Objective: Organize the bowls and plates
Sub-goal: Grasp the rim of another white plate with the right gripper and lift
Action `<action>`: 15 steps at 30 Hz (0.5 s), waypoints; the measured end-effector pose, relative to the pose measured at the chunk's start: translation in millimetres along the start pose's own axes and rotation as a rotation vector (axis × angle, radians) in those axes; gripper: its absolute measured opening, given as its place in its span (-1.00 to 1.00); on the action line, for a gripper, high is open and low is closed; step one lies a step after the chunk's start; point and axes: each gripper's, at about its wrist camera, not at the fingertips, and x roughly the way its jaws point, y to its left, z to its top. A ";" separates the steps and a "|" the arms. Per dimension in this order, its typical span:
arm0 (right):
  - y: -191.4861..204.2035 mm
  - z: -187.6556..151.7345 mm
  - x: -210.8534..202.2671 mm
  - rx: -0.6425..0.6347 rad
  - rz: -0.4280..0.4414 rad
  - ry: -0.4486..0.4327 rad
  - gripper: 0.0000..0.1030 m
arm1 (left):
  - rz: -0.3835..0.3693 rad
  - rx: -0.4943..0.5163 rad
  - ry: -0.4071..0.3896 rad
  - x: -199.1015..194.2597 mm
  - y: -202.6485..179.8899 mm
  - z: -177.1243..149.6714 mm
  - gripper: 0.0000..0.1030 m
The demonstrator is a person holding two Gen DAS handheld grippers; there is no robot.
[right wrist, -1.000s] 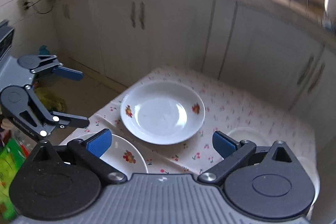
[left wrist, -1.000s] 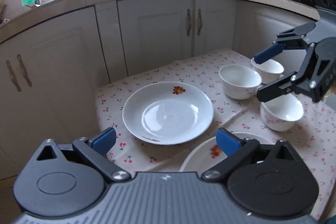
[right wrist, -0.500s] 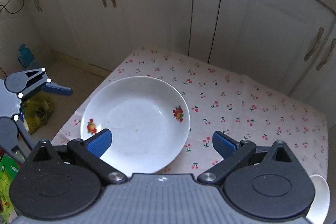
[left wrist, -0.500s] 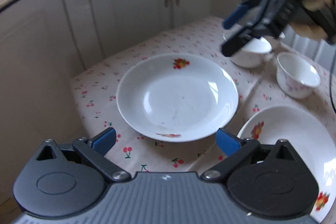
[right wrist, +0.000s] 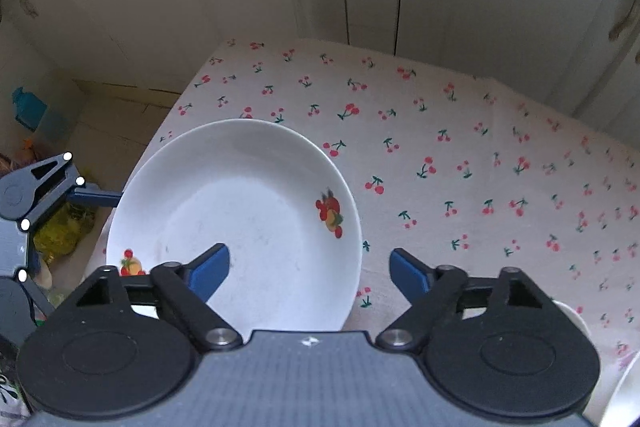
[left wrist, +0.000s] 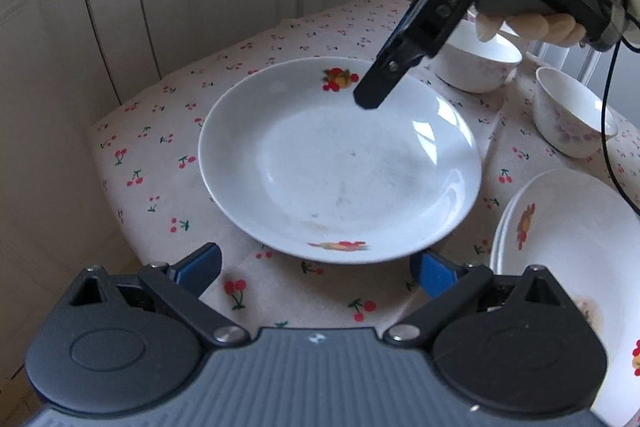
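The left tongs stand wide just short of the near rim of a white plate, nothing between their pads. The plate lies flat on the cherry-print cloth of the desk, with a second plate beside it. Over the first plate's far rim the right tongs straddle the edge, one pad inside, one outside; they have just been closing but do not yet press. Beyond stand two bowls, well apart from the plate.

Right gripper fingers closing, straddling white plate rim; cherry tablecloth.
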 end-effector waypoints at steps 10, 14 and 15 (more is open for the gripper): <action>1.2 11.2 12.4 -0.003 0.030 0.033 0.35 | -0.029 0.037 0.003 10.1 2.1 3.8 0.91; -0.7 12.2 15.6 0.007 0.044 0.044 0.35 | -0.035 0.060 -0.002 10.7 0.1 5.2 0.90; -1.5 12.1 15.5 0.012 0.050 0.043 0.35 | -0.038 0.064 -0.002 10.9 -0.8 5.8 0.89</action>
